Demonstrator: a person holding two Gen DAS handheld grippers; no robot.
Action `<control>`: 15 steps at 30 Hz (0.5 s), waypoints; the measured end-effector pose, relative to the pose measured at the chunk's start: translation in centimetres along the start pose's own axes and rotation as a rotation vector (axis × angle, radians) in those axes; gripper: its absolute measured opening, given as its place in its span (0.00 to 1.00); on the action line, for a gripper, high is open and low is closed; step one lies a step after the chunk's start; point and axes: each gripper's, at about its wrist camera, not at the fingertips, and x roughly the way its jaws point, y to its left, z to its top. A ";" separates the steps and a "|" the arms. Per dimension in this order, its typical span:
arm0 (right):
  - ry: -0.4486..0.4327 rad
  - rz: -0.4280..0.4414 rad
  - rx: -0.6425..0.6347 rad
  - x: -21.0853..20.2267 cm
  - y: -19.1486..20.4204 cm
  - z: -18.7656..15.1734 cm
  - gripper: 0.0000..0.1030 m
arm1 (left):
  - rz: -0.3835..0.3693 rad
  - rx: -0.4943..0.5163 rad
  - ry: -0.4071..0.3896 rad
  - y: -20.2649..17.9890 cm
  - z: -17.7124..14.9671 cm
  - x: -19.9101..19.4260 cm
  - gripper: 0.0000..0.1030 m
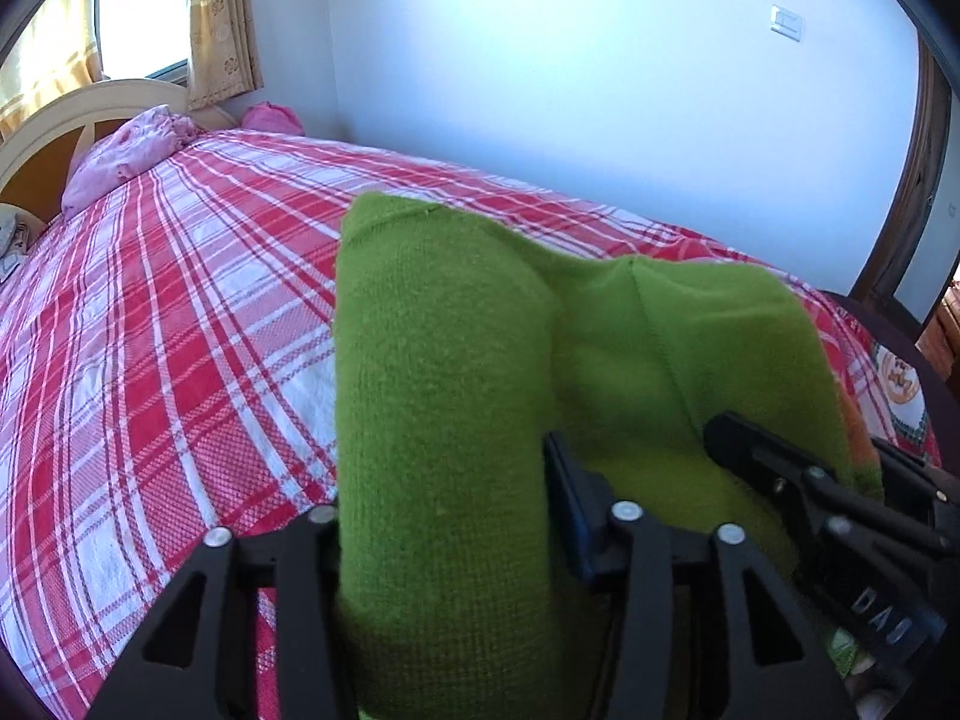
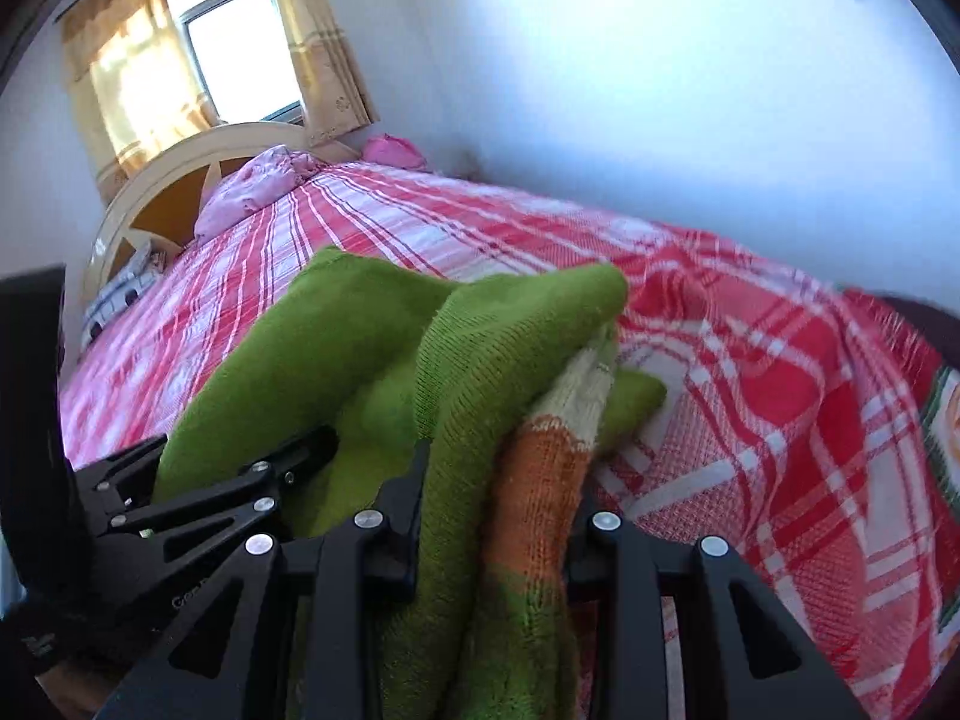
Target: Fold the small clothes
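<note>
A green knitted garment point(image 1: 444, 372) with an orange and cream striped part point(image 2: 540, 480) is held up over the red and white plaid bed. My left gripper point(image 1: 444, 516) is shut on a thick green fold of it. My right gripper point(image 2: 498, 516) is shut on the bunched green and orange edge. In the left wrist view the right gripper point(image 1: 798, 480) shows at the right, close beside mine. In the right wrist view the left gripper point(image 2: 240, 480) shows at the left. Both hold the garment side by side; the fingertips are hidden in the cloth.
The plaid bedspread point(image 1: 150, 330) stretches away to a cream headboard point(image 1: 72, 114) with pink bedding point(image 1: 132, 150) and a pink item point(image 1: 273, 117) by the wall. A window with yellow curtains point(image 2: 228, 54) is behind. A dark footboard edge point(image 1: 888, 324) is at the right.
</note>
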 end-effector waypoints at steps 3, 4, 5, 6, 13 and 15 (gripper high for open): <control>0.019 0.050 0.064 0.4 -1.3 0.0 0.39 | -0.033 -0.115 0.049 2.2 0.0 0.7 0.78; 0.025 0.065 0.091 0.4 -1.8 -0.2 0.41 | -0.070 -0.183 0.079 3.6 -0.1 1.1 0.87; 0.025 0.082 0.112 0.2 -2.2 -0.4 0.44 | -0.103 -0.242 0.106 5.1 -0.3 1.5 0.91; 0.024 0.093 0.120 -0.2 -2.3 -0.5 0.44 | -0.145 -0.289 0.116 6.3 -0.6 1.5 0.91; -0.137 -0.064 -0.034 -6.7 -0.4 -1.3 0.46 | -0.067 -0.261 0.038 7.7 -2.2 -3.5 0.92; -0.198 -0.136 -0.136 -7.7 1.3 -0.9 0.39 | -0.007 -0.231 0.023 6.9 -2.6 -4.2 0.91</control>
